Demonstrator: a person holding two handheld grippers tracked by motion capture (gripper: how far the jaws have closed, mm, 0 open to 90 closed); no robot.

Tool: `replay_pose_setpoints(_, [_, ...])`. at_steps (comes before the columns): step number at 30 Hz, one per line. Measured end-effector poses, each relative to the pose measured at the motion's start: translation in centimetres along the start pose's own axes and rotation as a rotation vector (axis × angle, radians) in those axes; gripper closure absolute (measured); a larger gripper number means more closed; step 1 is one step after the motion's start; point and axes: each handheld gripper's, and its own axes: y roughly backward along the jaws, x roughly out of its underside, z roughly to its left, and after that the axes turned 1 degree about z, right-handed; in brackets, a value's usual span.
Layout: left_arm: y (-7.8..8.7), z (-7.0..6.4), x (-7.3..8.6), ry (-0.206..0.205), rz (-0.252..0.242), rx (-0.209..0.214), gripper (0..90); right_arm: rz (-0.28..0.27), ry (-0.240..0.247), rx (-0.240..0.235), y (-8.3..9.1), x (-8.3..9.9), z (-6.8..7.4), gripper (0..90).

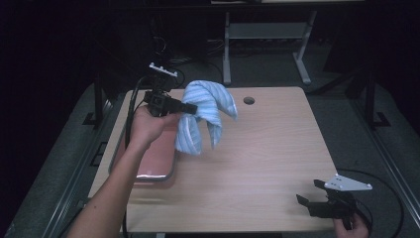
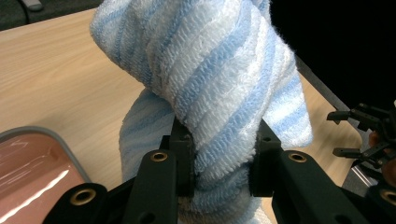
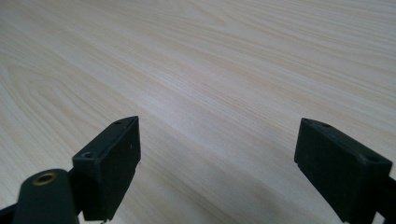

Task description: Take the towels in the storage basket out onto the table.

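A blue and white striped towel [image 1: 205, 113] hangs lifted above the wooden table, bunched and folded over itself. My left gripper [image 1: 190, 108] is shut on a fold of it near its upper left side. Seen close in the left gripper view, the towel [image 2: 219, 84] is pinched between the two black jaws of that gripper [image 2: 222, 163]. My right gripper [image 1: 309, 196] rests low at the table's front right corner, open with nothing between its jaws. The right gripper view looks along its spread jaws [image 3: 217, 158] over bare wood.
A pink tray with a grey rim [image 1: 163, 176] lies on the left part of the table, under my left forearm; its corner [image 2: 56, 140] appears in the left gripper view. A round cable hole [image 1: 248, 100] sits near the far edge. A desk frame [image 1: 267, 34] stands behind.
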Motion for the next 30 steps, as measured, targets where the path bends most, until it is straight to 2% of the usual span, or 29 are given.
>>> replay_pose_setpoints(17, [-2.9, -1.3, -1.1, -0.015, 0.02, 0.045, 68.6, -0.005, -0.008, 0.007, 0.3, 0.1, -0.2, 14.0])
replay_pose_setpoints(21, [-3.5, -1.7, -1.4, -0.035, 0.031, 0.053, 68.5, -0.004, -0.007, 0.006, 0.3, 0.1, -0.1, 14.0])
replay_pose_setpoints(30, [-5.5, -2.0, -1.3, -0.024, 0.038, 0.07, 68.4, -0.007, -0.01, 0.008, 0.4, 0.2, -0.1, 14.0])
